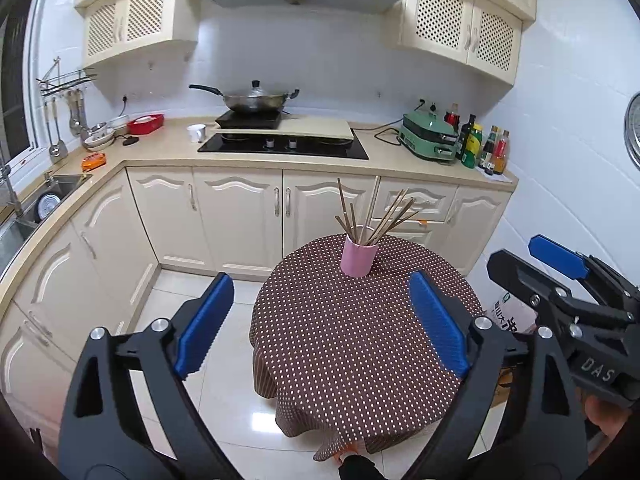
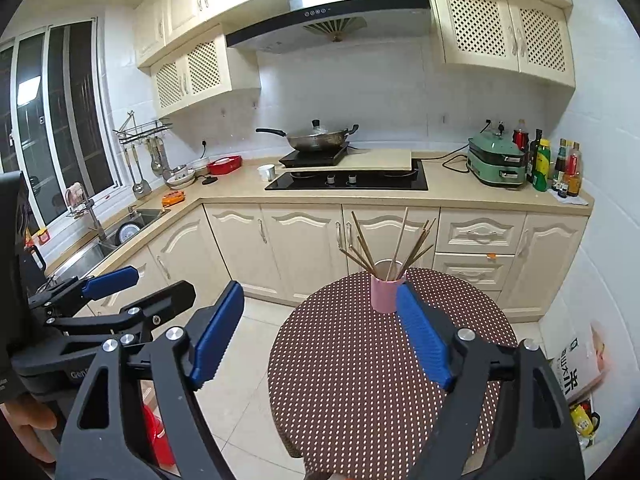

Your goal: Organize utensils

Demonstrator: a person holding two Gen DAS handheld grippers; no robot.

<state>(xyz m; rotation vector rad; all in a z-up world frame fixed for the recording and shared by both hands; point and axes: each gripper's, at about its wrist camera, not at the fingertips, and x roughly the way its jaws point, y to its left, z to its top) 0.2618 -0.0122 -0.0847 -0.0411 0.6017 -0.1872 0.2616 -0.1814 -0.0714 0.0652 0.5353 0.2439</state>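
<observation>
A pink cup point(image 1: 359, 257) stands at the far side of a small round table point(image 1: 352, 344) with a brown polka-dot cloth. Several wooden chopsticks point(image 1: 376, 216) stand fanned out in the cup. The cup point(image 2: 383, 294) and chopsticks point(image 2: 390, 246) also show in the right wrist view. My left gripper point(image 1: 320, 324) is open and empty, held above the table's near half. My right gripper point(image 2: 320, 332) is open and empty, above the table's left edge. The right gripper point(image 1: 560, 276) shows at the right of the left wrist view, and the left gripper point(image 2: 116, 292) at the left of the right wrist view.
Cream kitchen cabinets point(image 1: 240, 216) and an L-shaped counter stand behind the table, with a hob point(image 1: 284, 146), a wok point(image 1: 252, 100), a green cooker point(image 1: 430, 136), bottles point(image 1: 484, 148) and a sink point(image 1: 48, 200). A printed bag point(image 2: 576, 364) leans by the right wall. White tiled floor lies left of the table.
</observation>
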